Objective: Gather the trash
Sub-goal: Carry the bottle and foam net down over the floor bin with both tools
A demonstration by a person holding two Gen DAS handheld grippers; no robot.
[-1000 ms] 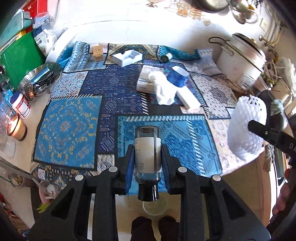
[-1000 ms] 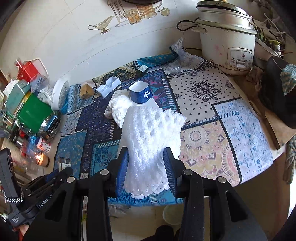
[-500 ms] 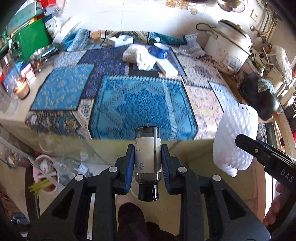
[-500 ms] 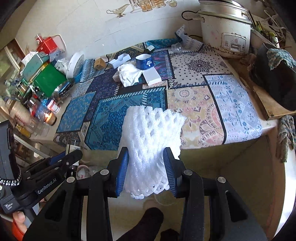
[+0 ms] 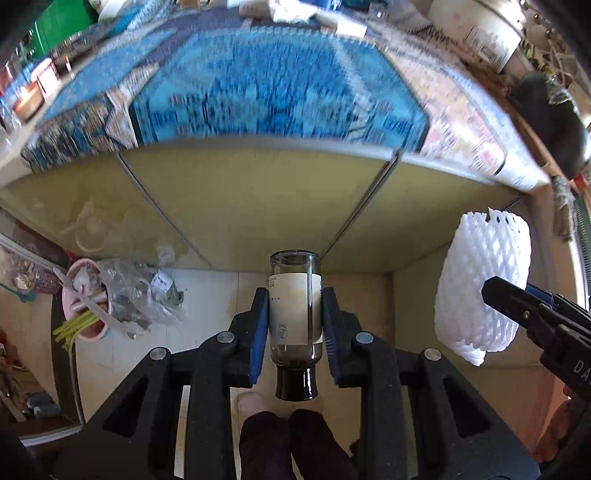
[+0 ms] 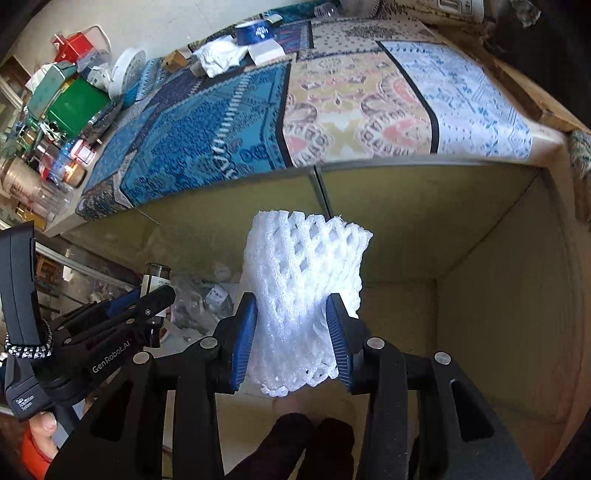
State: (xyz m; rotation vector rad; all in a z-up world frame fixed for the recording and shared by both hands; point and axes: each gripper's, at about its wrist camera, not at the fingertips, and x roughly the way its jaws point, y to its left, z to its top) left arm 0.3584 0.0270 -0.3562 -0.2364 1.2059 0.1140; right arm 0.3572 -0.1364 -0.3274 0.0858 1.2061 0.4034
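Note:
My left gripper point(image 5: 294, 317) is shut on a small glass bottle point(image 5: 294, 314) with a white label and a dark neck, held in the air in front of the counter's yellow front panel. My right gripper point(image 6: 291, 339) is shut on a white foam fruit net point(image 6: 303, 295), squeezed between the blue pads. In the left wrist view the foam net point(image 5: 482, 291) hangs at the right. The right wrist view shows the left gripper point(image 6: 147, 299) and the bottle point(image 6: 158, 275) at the left. Both grippers point steeply down toward the floor.
The counter with a patterned blue cloth point(image 6: 207, 122) is above and behind. On it lie a white cloth point(image 6: 218, 57), a blue cup point(image 6: 256, 31) and boxes. On the floor at the left stands a pink bin point(image 5: 86, 299) with a crumpled plastic bag point(image 5: 136, 291). Dark-socked feet point(image 5: 291, 439) are below.
Both grippers have dropped from above the countertop to below its edge and pulled back, still holding the bottle and the foam net. The floor and the pink bin have come into view.

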